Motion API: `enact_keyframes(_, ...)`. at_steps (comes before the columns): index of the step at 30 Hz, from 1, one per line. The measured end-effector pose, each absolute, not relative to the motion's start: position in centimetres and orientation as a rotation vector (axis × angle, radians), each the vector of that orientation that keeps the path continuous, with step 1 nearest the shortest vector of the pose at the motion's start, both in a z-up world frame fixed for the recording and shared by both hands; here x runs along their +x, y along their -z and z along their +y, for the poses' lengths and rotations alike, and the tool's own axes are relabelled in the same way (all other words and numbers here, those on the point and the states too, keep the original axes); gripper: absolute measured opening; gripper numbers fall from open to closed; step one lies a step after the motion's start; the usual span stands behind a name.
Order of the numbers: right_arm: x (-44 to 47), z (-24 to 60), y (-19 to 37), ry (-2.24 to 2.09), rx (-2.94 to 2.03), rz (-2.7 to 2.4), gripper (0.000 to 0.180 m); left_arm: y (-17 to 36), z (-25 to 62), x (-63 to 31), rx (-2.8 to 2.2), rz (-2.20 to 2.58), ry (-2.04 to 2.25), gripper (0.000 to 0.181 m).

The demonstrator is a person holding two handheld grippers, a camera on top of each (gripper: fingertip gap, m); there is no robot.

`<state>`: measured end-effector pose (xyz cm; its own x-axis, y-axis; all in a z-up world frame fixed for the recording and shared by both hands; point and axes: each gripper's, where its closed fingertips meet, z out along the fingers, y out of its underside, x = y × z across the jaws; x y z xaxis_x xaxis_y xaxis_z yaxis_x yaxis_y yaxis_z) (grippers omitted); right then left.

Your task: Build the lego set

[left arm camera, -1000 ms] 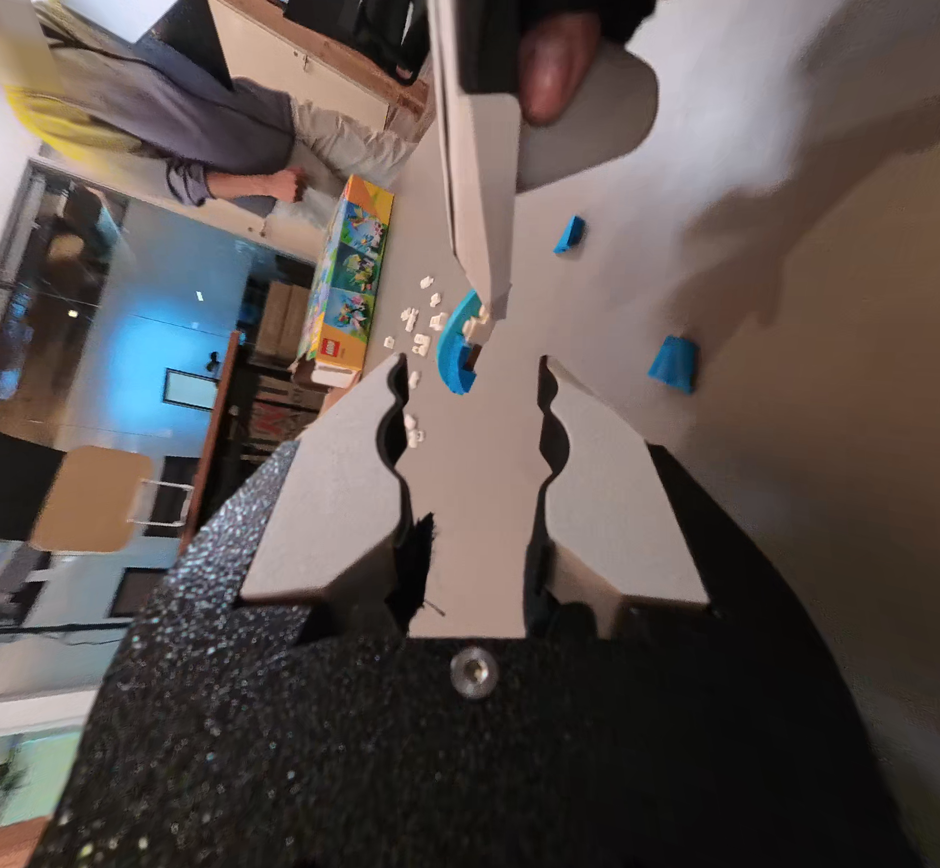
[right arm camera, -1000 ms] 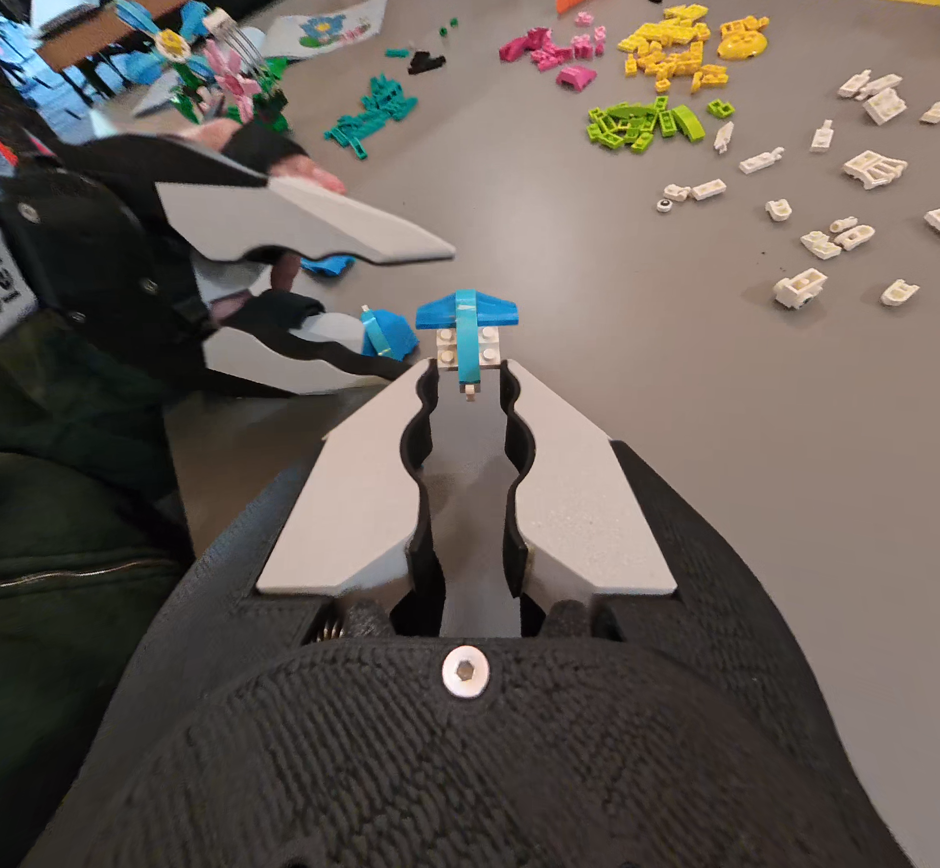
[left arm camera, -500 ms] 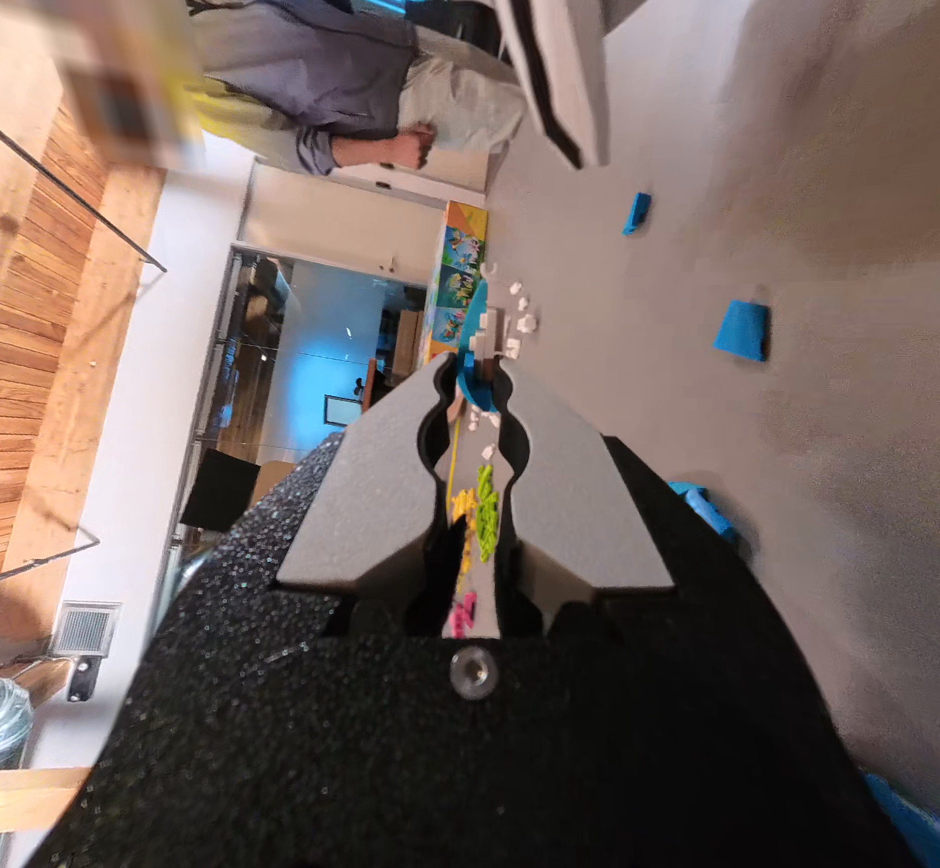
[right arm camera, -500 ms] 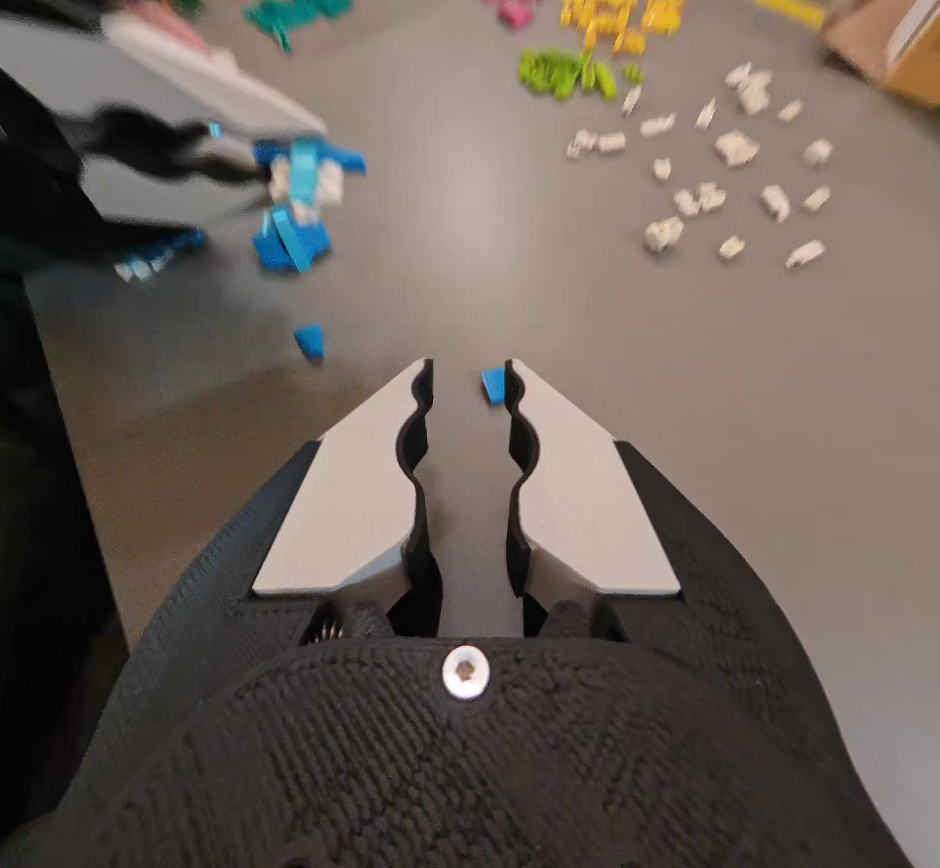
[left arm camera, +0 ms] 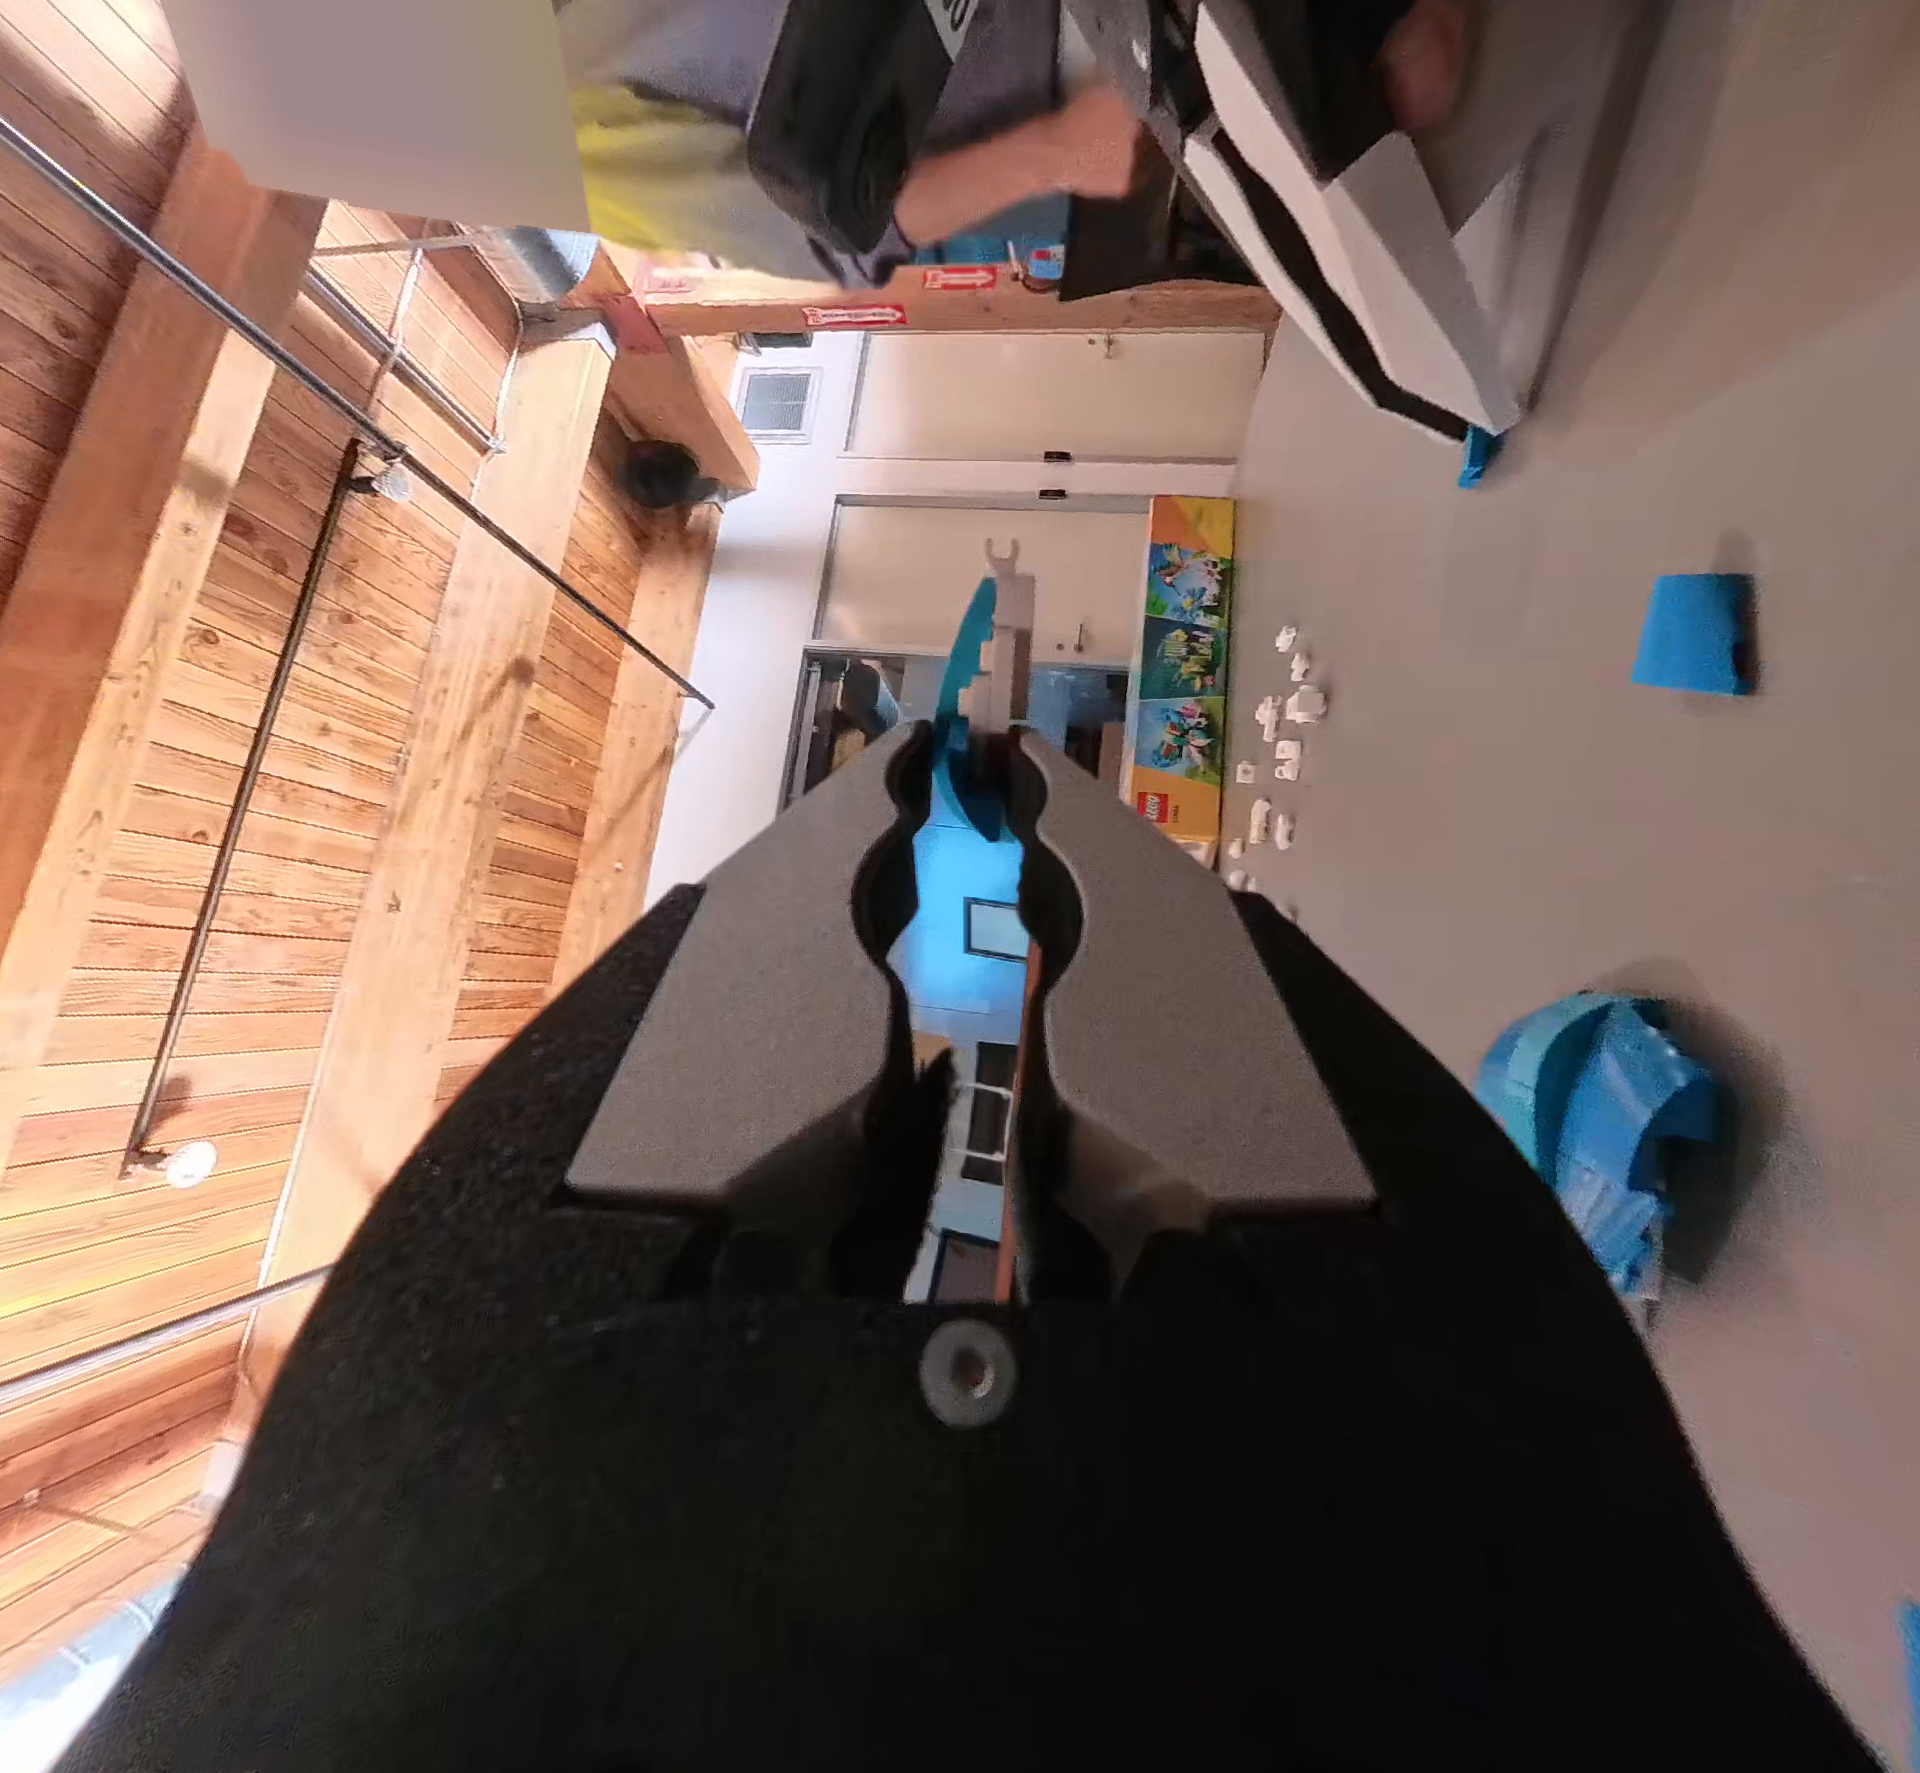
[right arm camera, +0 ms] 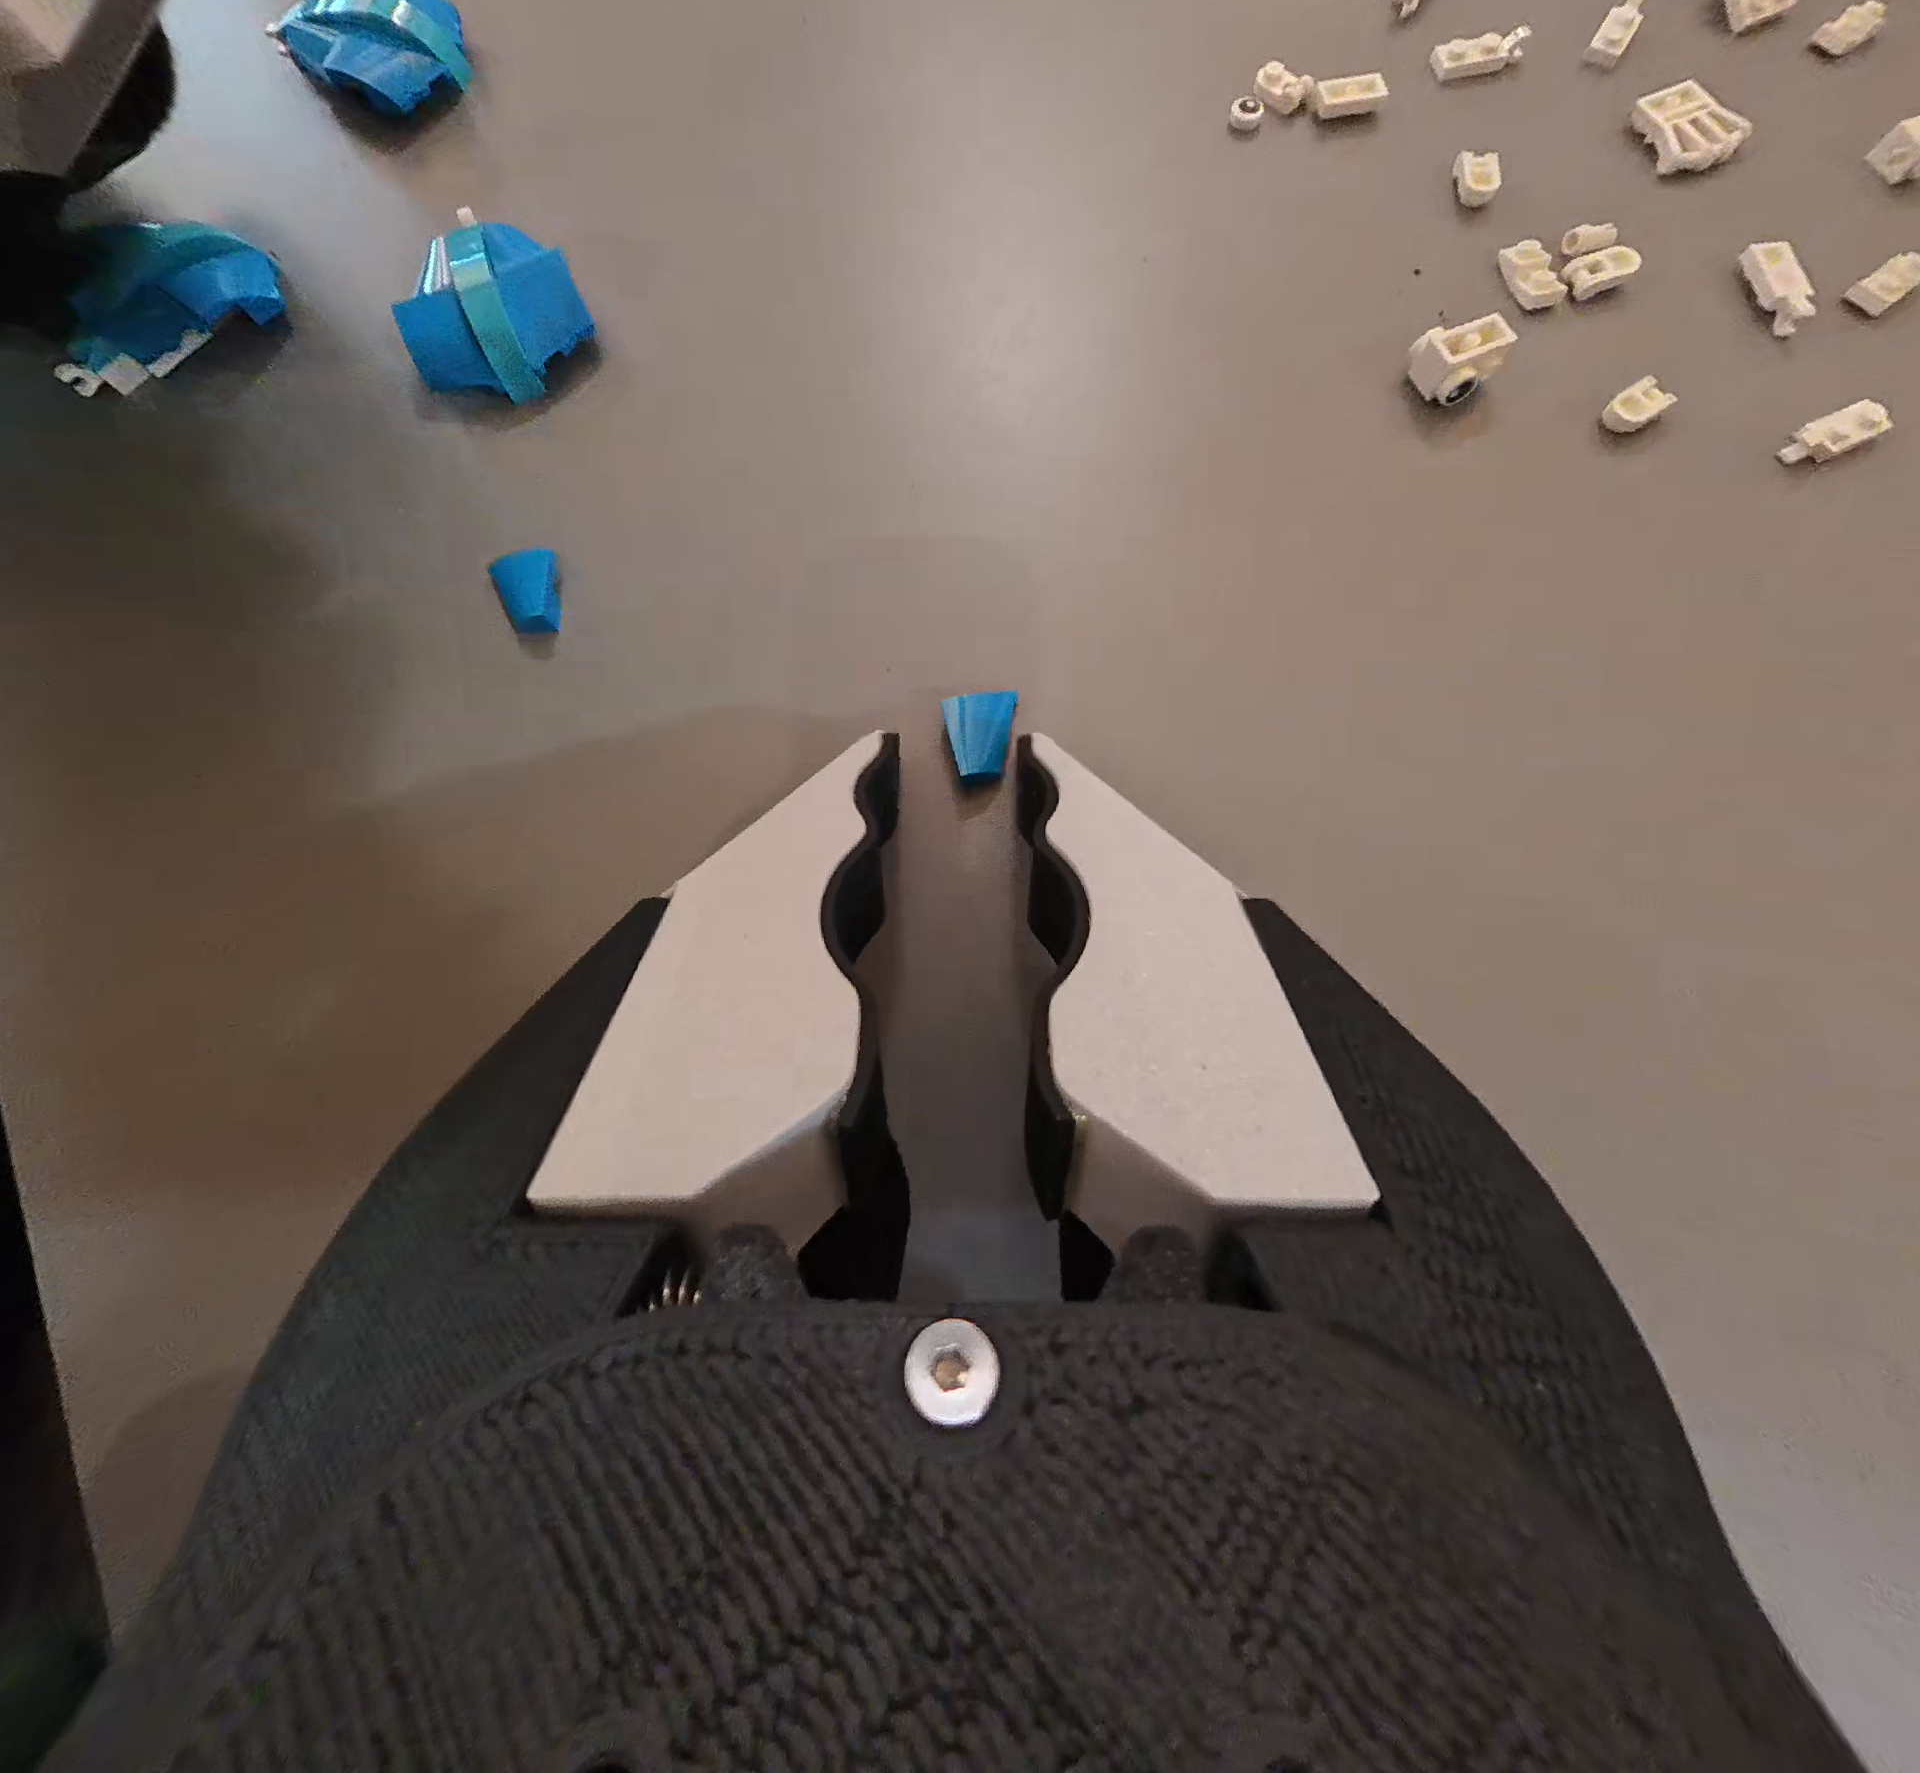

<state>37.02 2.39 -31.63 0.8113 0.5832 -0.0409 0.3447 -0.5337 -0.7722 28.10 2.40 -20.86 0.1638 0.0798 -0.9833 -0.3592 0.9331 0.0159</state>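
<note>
While the grey table (right arm camera: pixel 1143 528) lies open around it, the left gripper (left arm camera: pixel 971 747) clamps a blue-and-white assembly (left arm camera: pixel 982 674) aloft, likely awaiting a part. Right gripper (right arm camera: pixel 954 741), jaws apart, frames a small blue wedge (right arm camera: pixel 979 734); bare tabletop lies on both sides.

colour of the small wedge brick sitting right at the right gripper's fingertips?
Blue. The small wedge brick shows best in the right wrist view, lying on the grey table.

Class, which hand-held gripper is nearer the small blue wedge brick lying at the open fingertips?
Right. The right hand-held gripper brackets the small blue wedge brick; the left hand-held gripper is raised, clamping a blue-and-white assembly.
</note>
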Motion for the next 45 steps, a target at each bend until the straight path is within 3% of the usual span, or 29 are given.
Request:
enact_keyframes(33, 36.2, 1.6, 31.1, -0.479, -2.175, -0.709, 0.024, 20.8, 3.9, 26.1, -0.239, 1.36, -0.383, 0.011)
enact_keyframes(45, 34.9, 1.8, 31.6, -0.437, -2.199, -0.688, 0.012, 21.8, 3.9, 26.5, -0.239, 1.418, -0.399, 0.01)
